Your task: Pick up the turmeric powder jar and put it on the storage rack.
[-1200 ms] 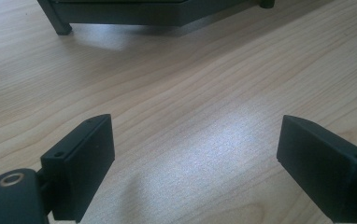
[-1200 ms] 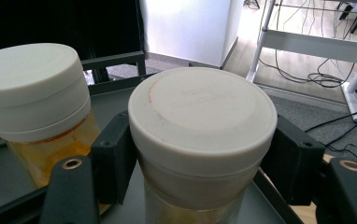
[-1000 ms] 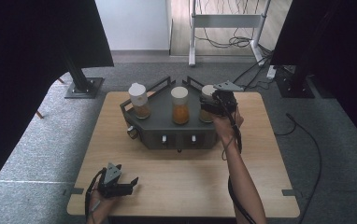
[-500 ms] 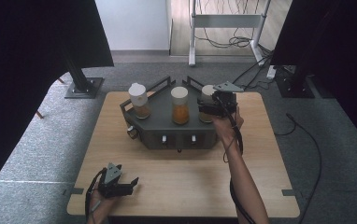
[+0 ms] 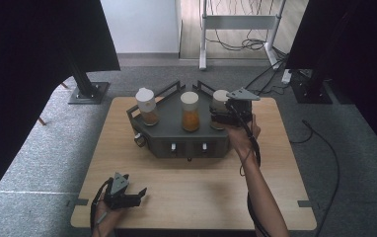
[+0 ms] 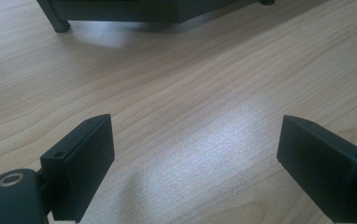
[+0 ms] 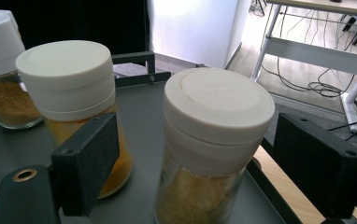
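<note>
A dark grey rack (image 5: 163,129) at the back of the wooden table (image 5: 201,197) carries three white-lidded spice jars. My right gripper (image 5: 223,116) is at the right jar (image 5: 219,98). In the right gripper view its jaws flank this jar (image 7: 216,121) with a gap on each side, just below the lid. These jaws have just been opening, and the right gripper (image 7: 197,144) is open around the jar. The middle jar (image 7: 67,79) holds orange powder. Near the front left edge my left gripper (image 5: 138,196) lies low over bare wood, open with nothing in it (image 6: 195,154).
The left jar (image 5: 146,106) stands at the rack's far left corner. The rack has raised rails at the back and two small knobs (image 5: 173,146) on its front face. Behind the table are a black stand base (image 5: 89,91), a white frame (image 5: 236,22) and cables on the floor.
My right gripper has shifted slightly at the right jar. The left gripper has kept still.
</note>
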